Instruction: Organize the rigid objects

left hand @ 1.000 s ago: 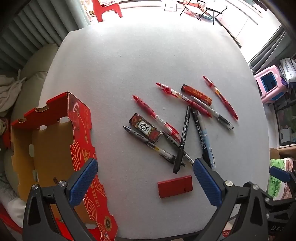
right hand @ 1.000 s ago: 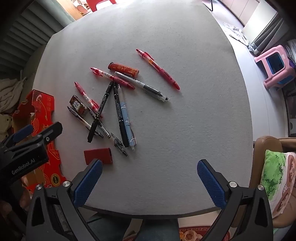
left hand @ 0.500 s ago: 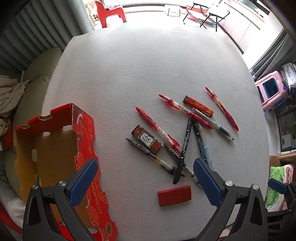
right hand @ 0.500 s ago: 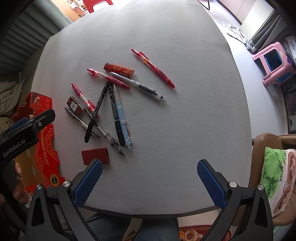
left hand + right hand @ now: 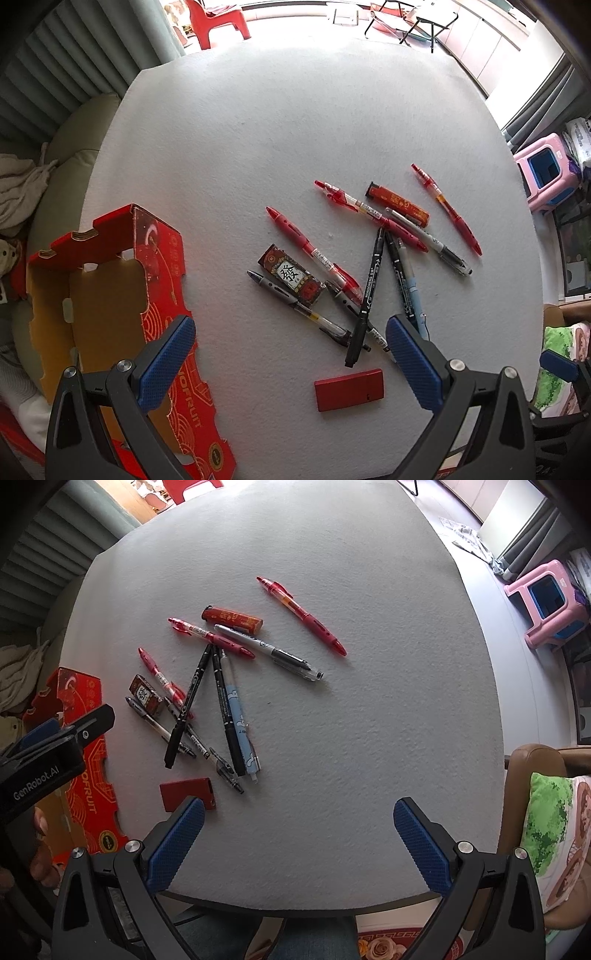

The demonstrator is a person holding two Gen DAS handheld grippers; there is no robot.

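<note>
White felt covered the table [image 5: 280, 110], where the flat red case [image 5: 349, 389] lay crosswise just ahead of the empty, wide-open left gripper [image 5: 290, 363], nearer it than the equally open right gripper [image 5: 299, 836], with the red box [image 5: 110, 295] to its left.

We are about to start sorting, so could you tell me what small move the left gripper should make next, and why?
Probably ease the left gripper forward and down over the flat red case. Its jaws are open and empty, the case lies alone just ahead, apart from the crossed pens, and the open red cardboard box waits beside it.
</note>
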